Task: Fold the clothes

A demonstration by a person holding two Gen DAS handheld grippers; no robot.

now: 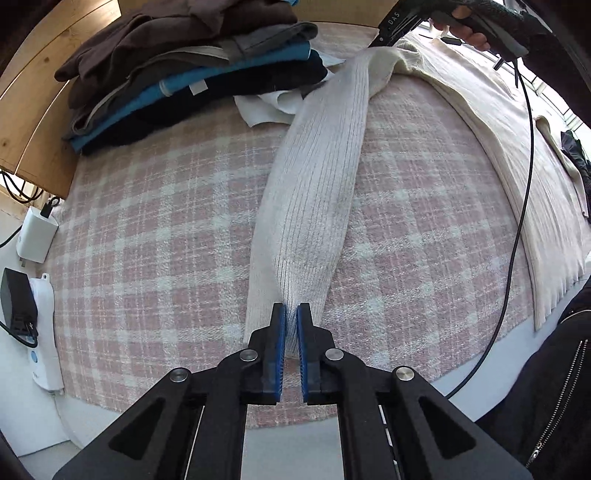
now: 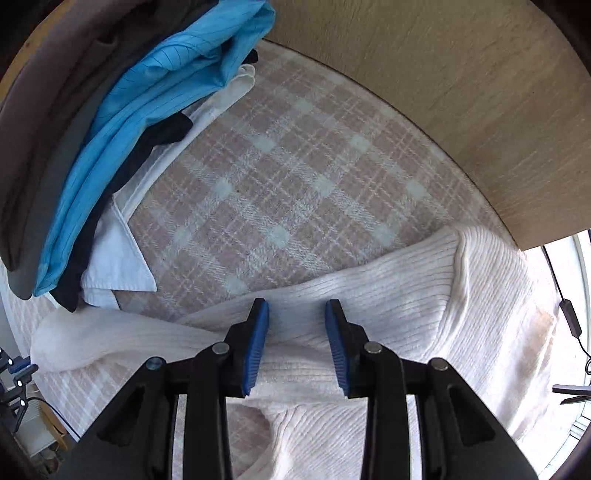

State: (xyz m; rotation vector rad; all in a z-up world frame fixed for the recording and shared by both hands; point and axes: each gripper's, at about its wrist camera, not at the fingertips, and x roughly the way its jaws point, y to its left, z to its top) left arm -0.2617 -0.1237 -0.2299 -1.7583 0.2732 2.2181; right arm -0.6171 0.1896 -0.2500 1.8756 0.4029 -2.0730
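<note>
A cream ribbed sweater [image 1: 517, 155] lies flat on the pink plaid blanket [image 1: 147, 240]. Its long sleeve [image 1: 317, 184] stretches from the shoulder toward me. My left gripper [image 1: 291, 314] is shut on the sleeve's cuff end, with knit pinched between the blue pads. In the right wrist view, my right gripper [image 2: 296, 314] stands open just above the sweater's shoulder [image 2: 388, 295], where the sleeve [image 2: 122, 332] branches off to the left. The same right gripper [image 1: 391, 26] shows at the top of the left wrist view, held by a hand [image 1: 469, 26].
A stack of folded clothes [image 1: 192, 74] in brown, grey, blue and black sits at the blanket's far left, also the stack [image 2: 122, 122] in the right view. Wooden panels [image 2: 461, 110] border the blanket. A black cable [image 1: 524, 184] hangs over the sweater. White chargers [image 1: 37, 236] lie at left.
</note>
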